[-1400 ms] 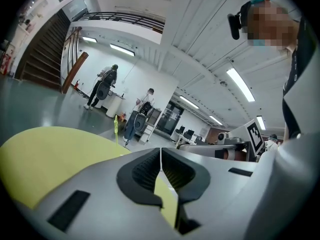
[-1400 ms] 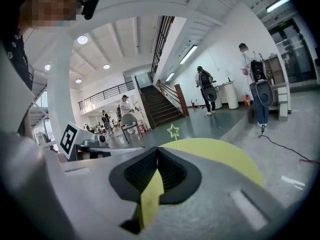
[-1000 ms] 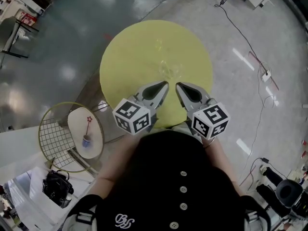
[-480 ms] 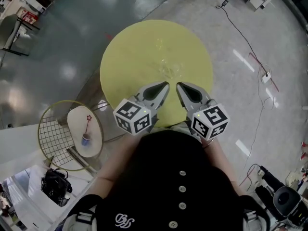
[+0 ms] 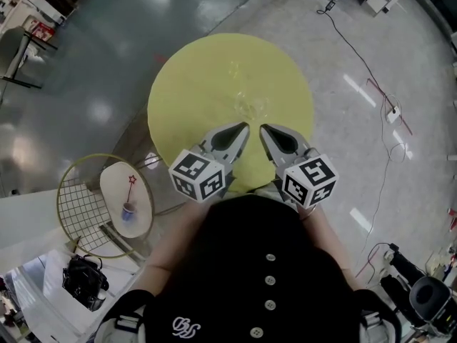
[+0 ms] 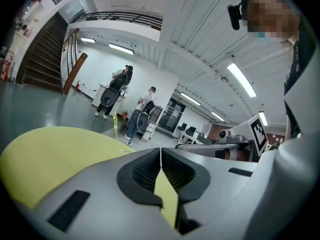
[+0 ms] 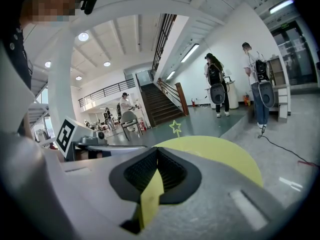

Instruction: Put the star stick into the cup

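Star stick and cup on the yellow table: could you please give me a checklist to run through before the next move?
1. Left gripper empty: ok, jaws together on nothing.
2. Right gripper empty: ok, jaws together on nothing.
3. Jaws open for a grasp: not ok, both are shut.
4. Star stick found: ok, upright on the yellow table.
5. Stick already in the clear cup: cannot tell for certain; it stands where the faint cup is.
6. Way to the stick free: ok, only bare table top lies between.
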Tool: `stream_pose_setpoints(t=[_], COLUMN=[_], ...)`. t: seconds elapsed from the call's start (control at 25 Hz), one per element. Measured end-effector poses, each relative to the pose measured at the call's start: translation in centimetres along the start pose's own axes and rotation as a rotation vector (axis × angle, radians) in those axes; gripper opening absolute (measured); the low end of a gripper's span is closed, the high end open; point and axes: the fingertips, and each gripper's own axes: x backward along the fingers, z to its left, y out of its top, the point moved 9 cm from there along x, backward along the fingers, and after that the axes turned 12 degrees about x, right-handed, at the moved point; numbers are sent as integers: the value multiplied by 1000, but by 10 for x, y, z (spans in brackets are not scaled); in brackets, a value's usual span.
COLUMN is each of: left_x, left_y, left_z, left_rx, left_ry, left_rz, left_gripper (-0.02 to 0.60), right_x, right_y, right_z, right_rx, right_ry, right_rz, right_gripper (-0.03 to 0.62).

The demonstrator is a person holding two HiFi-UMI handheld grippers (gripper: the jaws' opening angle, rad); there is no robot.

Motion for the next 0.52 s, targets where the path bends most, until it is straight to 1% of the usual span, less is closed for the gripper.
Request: stream_pose_setpoints(t=[0.32, 0.52], left_x=[2, 3], left_y=[4, 5], left_z=[1, 3], left_rx=[19, 17], left_ry=[5, 13], left_rz=[-22, -25], left_gripper=[18, 18], right_x=[4, 2], right_y=[2, -4], right_z=[-6, -9], right_rx=[7, -2], right_ry=[-28, -17], right_rz=[-3, 21], right_gripper=[3, 2])
